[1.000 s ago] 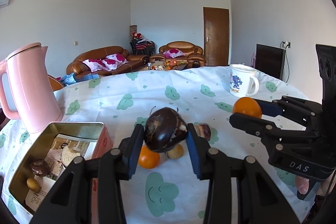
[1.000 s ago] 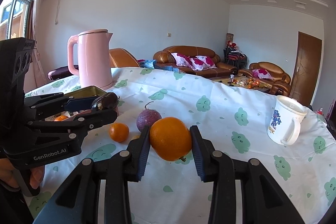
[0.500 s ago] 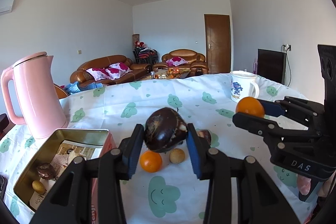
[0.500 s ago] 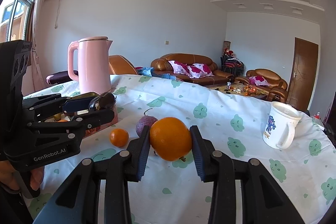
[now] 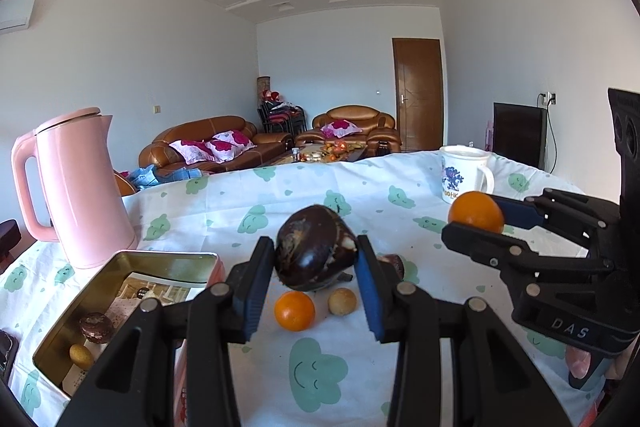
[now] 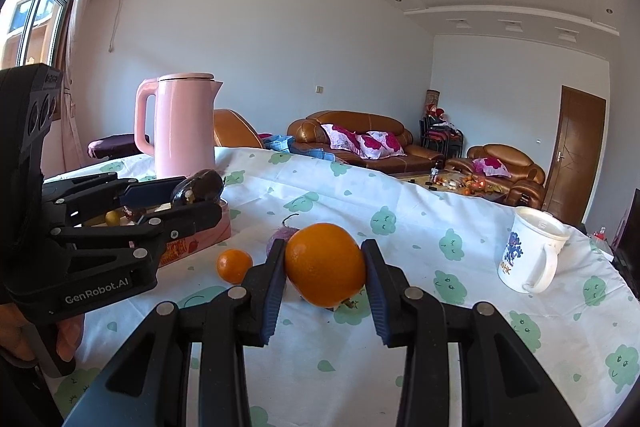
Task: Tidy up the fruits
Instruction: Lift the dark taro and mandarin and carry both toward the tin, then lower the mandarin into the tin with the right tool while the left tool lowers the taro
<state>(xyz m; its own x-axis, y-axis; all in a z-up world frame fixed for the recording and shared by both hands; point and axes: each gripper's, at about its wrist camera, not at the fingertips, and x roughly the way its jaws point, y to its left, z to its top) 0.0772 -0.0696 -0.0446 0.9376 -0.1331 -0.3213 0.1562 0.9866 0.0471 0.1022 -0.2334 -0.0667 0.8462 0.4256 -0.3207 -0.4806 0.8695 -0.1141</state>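
Observation:
My left gripper (image 5: 316, 259) is shut on a dark brown, blotchy fruit (image 5: 314, 253), held above the tablecloth; the same gripper (image 6: 196, 193) and dark fruit (image 6: 198, 187) show in the right wrist view. My right gripper (image 6: 325, 265) is shut on a large orange (image 6: 325, 265), also seen as the orange (image 5: 476, 211) at the right of the left wrist view. On the cloth lie a small orange (image 5: 295, 310), a small tan fruit (image 5: 342, 301) and a purple fruit (image 6: 276, 241), partly hidden. An open gold tin (image 5: 120, 267) at the left holds a dark fruit (image 5: 95, 327) and a yellow one (image 5: 81, 355).
A tall pink kettle (image 5: 80, 187) stands behind the tin at the left. A white printed mug (image 6: 528, 255) stands at the right of the table (image 6: 400, 211), which wears a white cloth with green prints. Sofas and a door lie beyond.
Both views have tilted upward, showing more ceiling and the table lower in frame. Both fruits stay gripped as before.

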